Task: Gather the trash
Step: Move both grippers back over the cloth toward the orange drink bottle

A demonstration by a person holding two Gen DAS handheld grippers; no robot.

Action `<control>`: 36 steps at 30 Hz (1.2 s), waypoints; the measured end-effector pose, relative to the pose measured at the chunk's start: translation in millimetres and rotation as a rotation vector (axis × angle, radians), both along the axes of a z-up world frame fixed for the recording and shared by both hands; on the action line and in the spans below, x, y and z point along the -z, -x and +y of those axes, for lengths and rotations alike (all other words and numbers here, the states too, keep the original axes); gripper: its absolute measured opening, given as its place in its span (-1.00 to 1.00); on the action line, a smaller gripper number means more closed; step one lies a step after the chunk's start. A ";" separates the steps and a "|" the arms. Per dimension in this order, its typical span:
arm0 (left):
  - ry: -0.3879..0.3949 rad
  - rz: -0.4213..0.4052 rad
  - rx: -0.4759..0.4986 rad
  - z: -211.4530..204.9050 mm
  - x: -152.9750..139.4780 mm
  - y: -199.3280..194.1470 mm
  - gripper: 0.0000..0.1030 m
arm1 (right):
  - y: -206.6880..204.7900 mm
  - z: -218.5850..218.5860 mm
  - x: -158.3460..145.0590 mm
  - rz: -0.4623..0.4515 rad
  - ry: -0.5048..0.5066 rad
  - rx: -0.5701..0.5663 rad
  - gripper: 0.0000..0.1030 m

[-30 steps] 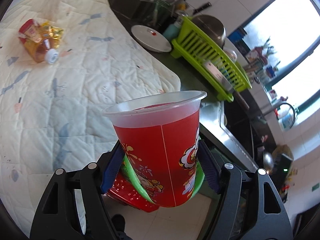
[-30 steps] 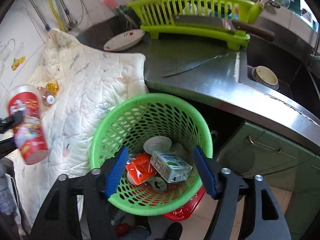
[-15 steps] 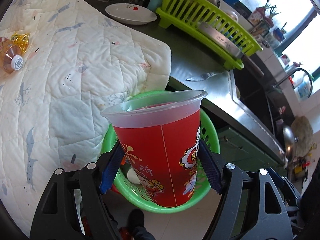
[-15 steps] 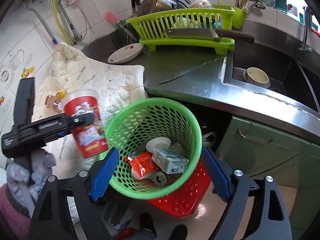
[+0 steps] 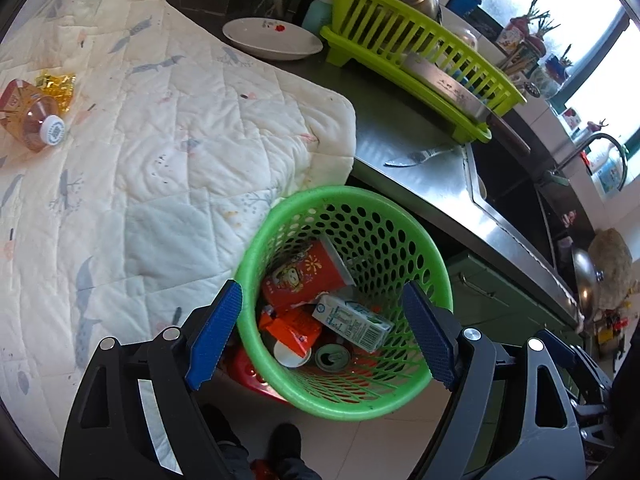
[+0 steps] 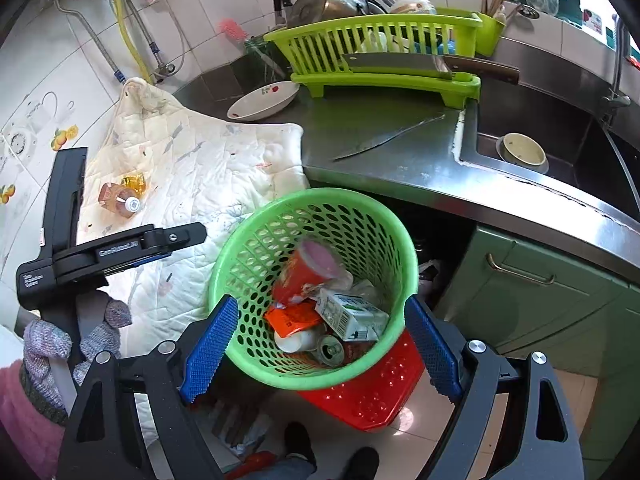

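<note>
Steel counter (image 6: pixel 400 160), tiled wall (image 6: pixel 200 0), daylit window (image 5: pixel 560 0)

Both wrist views look steeply down, close above the basket (image 5: pixel 276 216). Both share it, the counter (image 6: pixel 420 168) behind.

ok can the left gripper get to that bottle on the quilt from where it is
Probably yes: the left gripper is open and empty, and the bottle lies uncovered on the quilt, only a gold wrapper beside it.

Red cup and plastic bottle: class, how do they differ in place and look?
The red cup lies inside the green basket; the plastic bottle lies out on the white quilt. The cup is opaque and printed; the bottle is clear with amber liquid. Both lie on their sides.
</note>
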State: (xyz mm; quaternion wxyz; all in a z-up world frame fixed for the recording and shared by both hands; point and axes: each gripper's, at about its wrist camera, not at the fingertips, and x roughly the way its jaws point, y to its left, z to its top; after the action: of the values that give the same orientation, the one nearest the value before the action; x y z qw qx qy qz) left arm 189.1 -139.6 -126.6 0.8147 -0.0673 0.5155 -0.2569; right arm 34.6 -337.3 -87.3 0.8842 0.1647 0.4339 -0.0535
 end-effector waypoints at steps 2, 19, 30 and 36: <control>0.002 -0.011 -0.018 11.2 -5.0 1.4 0.57 | -3.5 4.4 -0.3 -0.002 0.001 -0.013 0.59; -0.001 -0.069 -0.251 132.1 -31.6 -3.0 0.57 | -69.9 66.5 -9.2 -0.009 0.011 -0.197 0.67; 0.006 -0.071 -0.437 222.4 -33.9 -20.0 0.57 | -136.7 135.4 -8.3 0.002 0.003 -0.357 0.67; 0.009 -0.054 -0.510 260.3 -26.6 -29.3 0.57 | -183.6 175.6 -8.4 0.009 -0.023 -0.440 0.67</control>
State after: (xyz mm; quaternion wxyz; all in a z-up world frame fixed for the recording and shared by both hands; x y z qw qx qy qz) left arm 218.4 120.7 -100.0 0.8663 -0.1920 0.4588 -0.0473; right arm 218.2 -161.7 -78.9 0.8706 0.0761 0.4639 0.1450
